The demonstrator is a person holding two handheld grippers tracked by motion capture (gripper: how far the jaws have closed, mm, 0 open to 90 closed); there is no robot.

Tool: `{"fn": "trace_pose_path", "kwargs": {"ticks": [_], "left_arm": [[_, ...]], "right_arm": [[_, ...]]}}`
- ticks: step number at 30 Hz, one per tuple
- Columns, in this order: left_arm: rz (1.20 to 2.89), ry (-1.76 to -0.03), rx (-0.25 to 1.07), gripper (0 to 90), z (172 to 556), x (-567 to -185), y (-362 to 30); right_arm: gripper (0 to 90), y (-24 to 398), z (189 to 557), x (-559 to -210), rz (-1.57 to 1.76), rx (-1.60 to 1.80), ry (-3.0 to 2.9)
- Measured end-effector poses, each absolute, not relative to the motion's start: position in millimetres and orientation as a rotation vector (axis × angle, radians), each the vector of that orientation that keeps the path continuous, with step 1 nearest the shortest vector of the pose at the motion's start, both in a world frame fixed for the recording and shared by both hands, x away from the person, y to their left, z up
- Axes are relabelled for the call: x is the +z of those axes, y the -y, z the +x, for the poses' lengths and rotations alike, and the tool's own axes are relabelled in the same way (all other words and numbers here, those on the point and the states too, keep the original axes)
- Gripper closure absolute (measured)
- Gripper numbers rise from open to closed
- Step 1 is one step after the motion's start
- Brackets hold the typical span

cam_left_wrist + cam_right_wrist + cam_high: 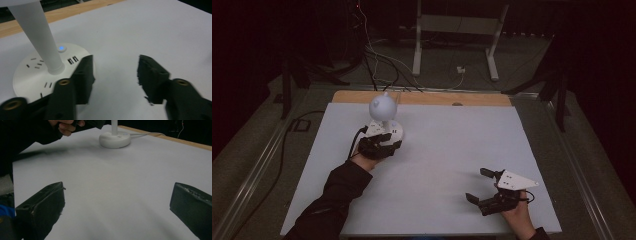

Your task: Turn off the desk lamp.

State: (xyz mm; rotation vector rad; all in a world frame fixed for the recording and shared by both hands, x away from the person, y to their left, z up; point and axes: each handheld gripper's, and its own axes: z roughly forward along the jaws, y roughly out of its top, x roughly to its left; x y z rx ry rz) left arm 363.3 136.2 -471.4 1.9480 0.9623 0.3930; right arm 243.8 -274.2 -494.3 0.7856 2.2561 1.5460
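Nearest the person, the right gripper [486,186] sits low at the near right of the worktop [452,150], held in a hand at the bottom edge of the high view. Its jaws stand wide apart, nothing between them — in the right gripper view only the pale sheet of the worktop shows in the gap. It is well apart from the lamp.

Further in, left of centre, the left gripper [384,142] is held by a hand in a dark sleeve [337,190]. A black cable trails from it back toward the sleeve. Its jaws are parted about halfway and hold nothing; the left gripper view shows bare worktop between them.

The lamp [383,107] stands just beyond this gripper, upright on the far left part of the sheet. Its round white base [32,72] lies at the outer side of one jaw — beside it, not between the two. That jaw overlaps the base's rim in the left gripper view; whether it touches I cannot tell. A small blue light [61,48] glows on top of the base, near slots and two small ports. A white stem [40,37] rises from the base centre to a rounded white head [383,105].

Beyond the lamp runs the worktop's bare wooden edge [437,98], then a dim floor with cables [377,55] and a white stand [457,30].
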Motion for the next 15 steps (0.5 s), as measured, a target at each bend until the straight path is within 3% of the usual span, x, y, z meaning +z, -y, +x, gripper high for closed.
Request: {"fn": "trace_pose_path", "kwargs": {"ticks": [3, 7, 15], "left_arm": [[1.941, -0.956, 0.366, 38.1, 359.7, -467.4, -139.4], [1.959, -0.945, 0.312, 16.5, 356.0, -463.2, -142.9], [1.952, -0.896, 0.194, 3.3, 346.0, -464.0, -158.7]], "right_arm": [[0.0, 273.9, 243.4, -493.7, 0.78, 1.546, -2.255], [0.0, 273.7, 243.9, -494.2, 0.782, 1.541, -2.259], [0.0, 274.6, 244.1, -493.6, 0.786, 1.543, -2.25]]}}
